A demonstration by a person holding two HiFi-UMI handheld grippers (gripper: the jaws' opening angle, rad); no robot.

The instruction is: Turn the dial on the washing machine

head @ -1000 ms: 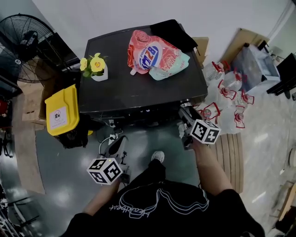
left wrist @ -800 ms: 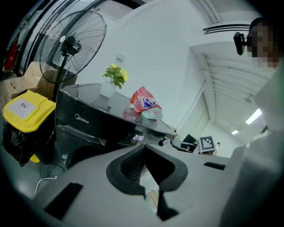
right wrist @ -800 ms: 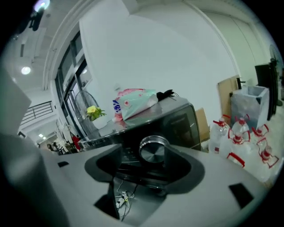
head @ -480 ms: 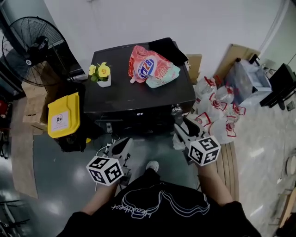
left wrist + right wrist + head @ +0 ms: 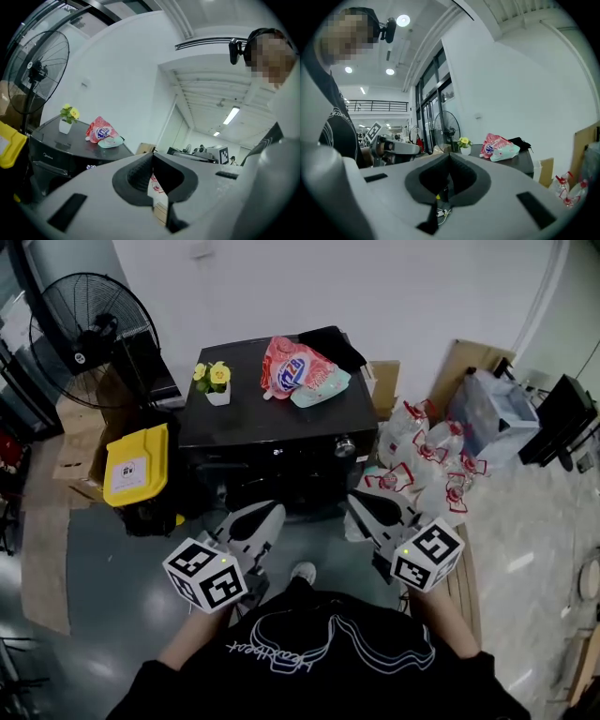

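Washing machine (image 5: 272, 423) against the white wall (image 5: 375, 287), flowers (image 5: 216, 379) and pouch (image 5: 298, 369) on top, fan (image 5: 94, 329) far left, bags (image 5: 427, 460) right. Left gripper (image 5: 270, 512) and right gripper (image 5: 356, 507) hang near, clenched empty.

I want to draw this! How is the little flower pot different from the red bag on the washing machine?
The flower pot stands upright; the red bag lies flat. The flower pot is small and white with yellow flowers; the red bag is much wider, with a blue patch. The flower pot sits left, the red bag further right. Both rest on top of the black washing machine.
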